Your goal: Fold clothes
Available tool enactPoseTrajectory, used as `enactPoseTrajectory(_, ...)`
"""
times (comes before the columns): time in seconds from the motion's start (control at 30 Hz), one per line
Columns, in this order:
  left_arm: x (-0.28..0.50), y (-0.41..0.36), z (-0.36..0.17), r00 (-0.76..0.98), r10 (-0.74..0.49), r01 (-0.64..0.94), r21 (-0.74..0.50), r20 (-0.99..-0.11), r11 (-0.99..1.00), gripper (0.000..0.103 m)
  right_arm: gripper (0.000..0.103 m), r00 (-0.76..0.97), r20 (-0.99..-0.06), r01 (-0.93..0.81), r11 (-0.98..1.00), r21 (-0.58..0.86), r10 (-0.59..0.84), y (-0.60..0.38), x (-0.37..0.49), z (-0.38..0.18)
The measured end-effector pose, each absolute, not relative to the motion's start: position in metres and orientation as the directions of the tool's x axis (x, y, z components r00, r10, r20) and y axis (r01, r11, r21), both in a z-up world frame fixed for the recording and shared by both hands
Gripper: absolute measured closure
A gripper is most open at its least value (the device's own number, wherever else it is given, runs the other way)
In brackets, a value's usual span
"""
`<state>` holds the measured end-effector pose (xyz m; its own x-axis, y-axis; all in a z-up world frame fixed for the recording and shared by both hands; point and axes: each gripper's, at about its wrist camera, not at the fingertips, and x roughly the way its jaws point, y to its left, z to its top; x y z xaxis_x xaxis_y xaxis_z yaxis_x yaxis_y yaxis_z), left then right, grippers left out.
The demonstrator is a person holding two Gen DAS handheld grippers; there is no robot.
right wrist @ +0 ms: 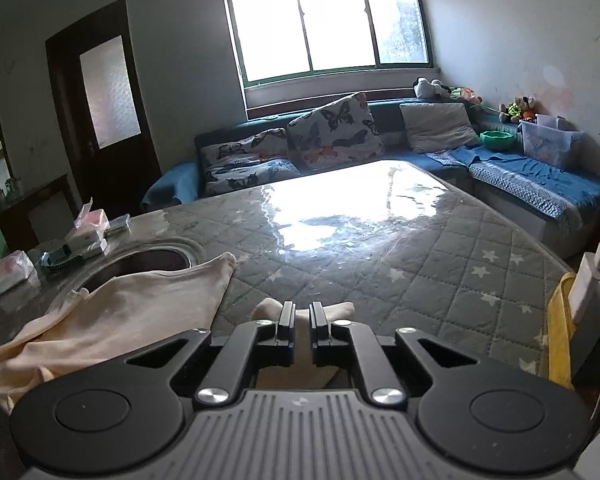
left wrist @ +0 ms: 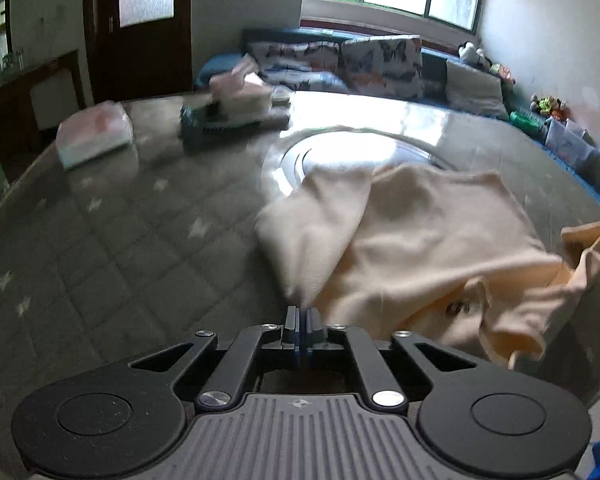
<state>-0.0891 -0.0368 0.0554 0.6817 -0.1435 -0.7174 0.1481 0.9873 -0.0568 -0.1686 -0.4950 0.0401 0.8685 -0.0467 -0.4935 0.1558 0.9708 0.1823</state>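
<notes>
Cream shirt (left wrist: 420, 240): lies crumpled on the quilted table (left wrist: 100, 240), partly over the round inset near the table's middle, one part drawn toward the near edge. Left gripper (left wrist: 300, 312): fingers pressed together, pinching a shirt edge. Right gripper (right wrist: 300, 312): fingers nipping a bunched fold of shirt. Risk: thin pinch may slip under pull; glossy cover lets cloth slide, skewing the fold.

You are working in a home living room. A blue corner sofa (right wrist: 532, 184) with butterfly-print cushions (right wrist: 332, 132) runs under the bright window (right wrist: 328, 24) at the top of the frame, soft toys (right wrist: 518, 108) sit at upper right, a dark wooden door (right wrist: 100, 108) stands at left, and a quilted star-patterned table cover (right wrist: 440, 272) fills the middle.
</notes>
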Motion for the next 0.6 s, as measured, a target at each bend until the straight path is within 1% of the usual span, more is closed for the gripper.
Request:
enactPoseTrajectory(0.07,-0.094,-0.031,0.06,0.696,-0.135,0.145,-0.046,-0.705,0.988,0.095,0.091,0.869,-0.494,0.156,0.969,0.193,-0.041,-0.496,-0.167,0.042)
enactPoseTrajectory(0.13,-0.1,-0.03,0.07,0.719,-0.158,0.17,-0.05,-0.677,0.984,0.093,0.088,0.867,-0.497,0.148,0.971,0.187,-0.036,-0.494,-0.161,0.044)
enactPoseTrajectory(0.2,-0.105,-0.035,0.077,0.734,-0.2,0.217,-0.055,-0.649,0.975,0.086,0.076,0.865,-0.501,0.128,0.978,0.165,-0.028,-0.488,-0.153,0.046)
enactPoseTrajectory(0.23,-0.106,-0.04,0.08,0.737,-0.221,0.242,-0.055,-0.639,0.969,0.082,0.062,0.864,-0.503,0.119,0.981,0.153,-0.026,-0.484,-0.148,0.046)
enactPoseTrajectory(0.27,-0.107,-0.047,0.081,0.737,-0.241,0.268,-0.054,-0.631,0.962,0.074,0.059,0.863,-0.505,0.109,0.984,0.139,-0.024,-0.48,-0.142,0.046)
enactPoseTrajectory(0.3,-0.106,-0.054,0.081,0.733,-0.26,0.291,-0.055,-0.628,0.955,0.069,0.059,0.859,-0.511,0.101,0.987,0.122,-0.024,-0.474,-0.135,0.045)
enactPoseTrajectory(0.37,-0.103,-0.068,0.079,0.72,-0.295,0.335,-0.058,-0.629,0.94,0.069,0.057,0.848,-0.53,0.093,0.992,0.089,-0.032,-0.466,-0.123,0.04)
enactPoseTrajectory(0.43,-0.098,-0.082,0.075,0.698,-0.33,0.372,-0.071,-0.635,0.925,0.069,0.052,0.83,-0.556,0.089,0.995,0.053,-0.045,-0.461,-0.113,0.033)
enactPoseTrajectory(0.6,-0.085,-0.114,0.06,0.651,-0.372,0.442,-0.068,-0.661,0.894,0.069,0.051,0.781,-0.612,0.127,0.991,-0.038,-0.123,-0.457,-0.106,0.011)
